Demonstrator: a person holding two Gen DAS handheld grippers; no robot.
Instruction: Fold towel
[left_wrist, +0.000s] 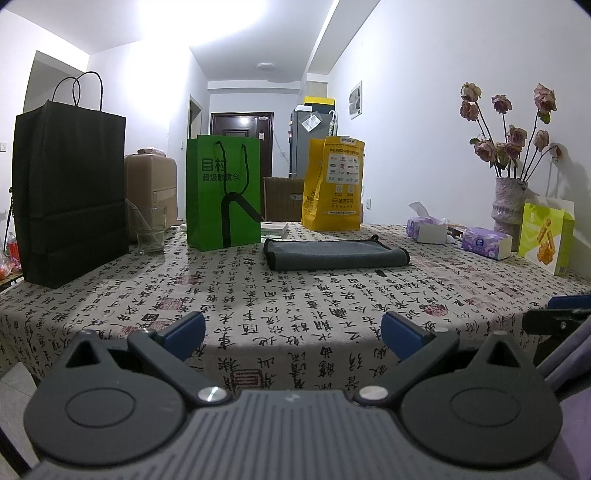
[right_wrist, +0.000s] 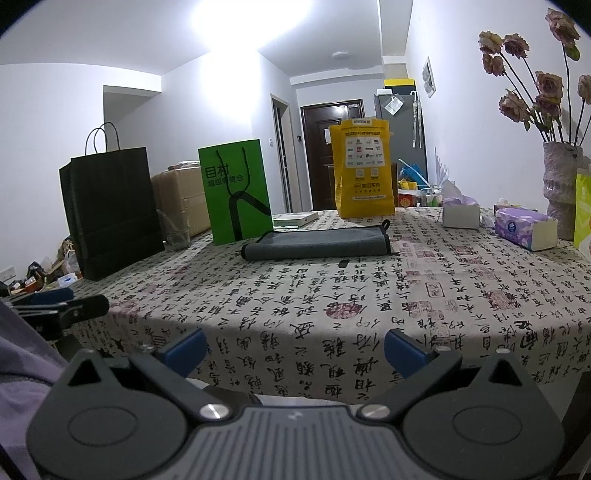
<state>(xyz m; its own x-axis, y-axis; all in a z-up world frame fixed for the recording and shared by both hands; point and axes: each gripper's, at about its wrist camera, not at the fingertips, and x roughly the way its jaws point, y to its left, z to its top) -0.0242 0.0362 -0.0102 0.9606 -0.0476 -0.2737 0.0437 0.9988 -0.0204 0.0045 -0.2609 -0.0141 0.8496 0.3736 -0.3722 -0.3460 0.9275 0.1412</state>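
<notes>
A grey towel with black edging (left_wrist: 334, 253) lies folded in a flat rectangle on the calligraphy-print tablecloth (left_wrist: 258, 306), toward the far side. It also shows in the right wrist view (right_wrist: 317, 243). My left gripper (left_wrist: 293, 336) is open and empty, held at the table's near edge, well short of the towel. My right gripper (right_wrist: 293, 349) is open and empty, also at the near edge. The right gripper shows at the right edge of the left wrist view (left_wrist: 561, 314); the left gripper shows at the left of the right wrist view (right_wrist: 59, 306).
Behind the towel stand a black paper bag (left_wrist: 70, 192), a green bag (left_wrist: 223, 192) and a yellow bag (left_wrist: 334, 184). A glass (left_wrist: 150, 230) sits by the black bag. Tissue packs (left_wrist: 485, 242), a vase of dried roses (left_wrist: 509, 203) and a snack box (left_wrist: 546, 236) are at the right.
</notes>
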